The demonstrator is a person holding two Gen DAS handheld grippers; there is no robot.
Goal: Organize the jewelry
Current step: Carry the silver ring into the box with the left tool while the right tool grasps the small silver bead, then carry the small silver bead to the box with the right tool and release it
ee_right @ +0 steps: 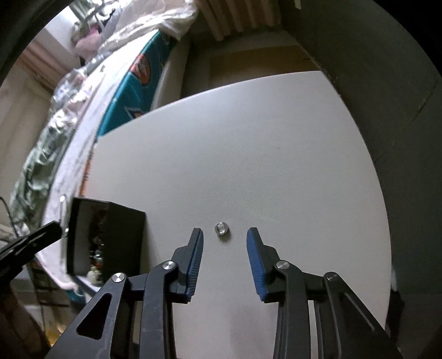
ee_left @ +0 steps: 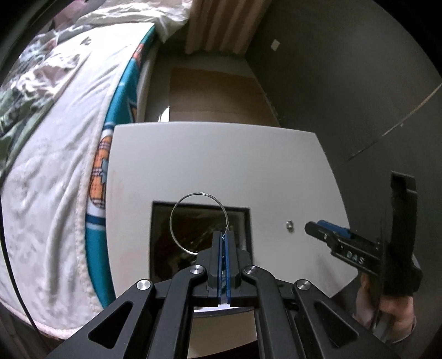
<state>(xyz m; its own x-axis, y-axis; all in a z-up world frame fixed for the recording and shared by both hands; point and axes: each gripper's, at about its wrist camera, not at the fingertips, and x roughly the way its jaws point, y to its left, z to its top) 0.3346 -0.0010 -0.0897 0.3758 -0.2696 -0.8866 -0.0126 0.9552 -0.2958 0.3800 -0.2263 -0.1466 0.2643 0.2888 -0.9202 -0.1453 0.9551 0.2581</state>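
My left gripper (ee_left: pixel 224 234) is shut on a thin silver hoop (ee_left: pixel 182 204), which hangs over the open black jewelry box (ee_left: pixel 154 221) on the white table (ee_left: pixel 221 160). Several small pieces lie inside the box (ee_right: pixel 83 218). A small silver ring (ee_right: pixel 221 229) rests on the table to the right of the box. My right gripper (ee_right: pixel 225 234) hovers just in front of that ring, its blue-padded fingers (ee_right: pixel 252 248) spread on either side without touching it. In the left wrist view the right gripper (ee_left: pixel 321 226) appears side-on near the ring (ee_left: pixel 289 225).
A bed (ee_left: pixel 55 165) with a white blanket and a teal patterned sheet runs along the table's left edge. A grey wall (ee_left: pixel 359 96) stands to the right. Beige curtains (ee_left: pixel 221 24) hang at the back. A person's hand (ee_left: pixel 386 303) holds the right gripper.
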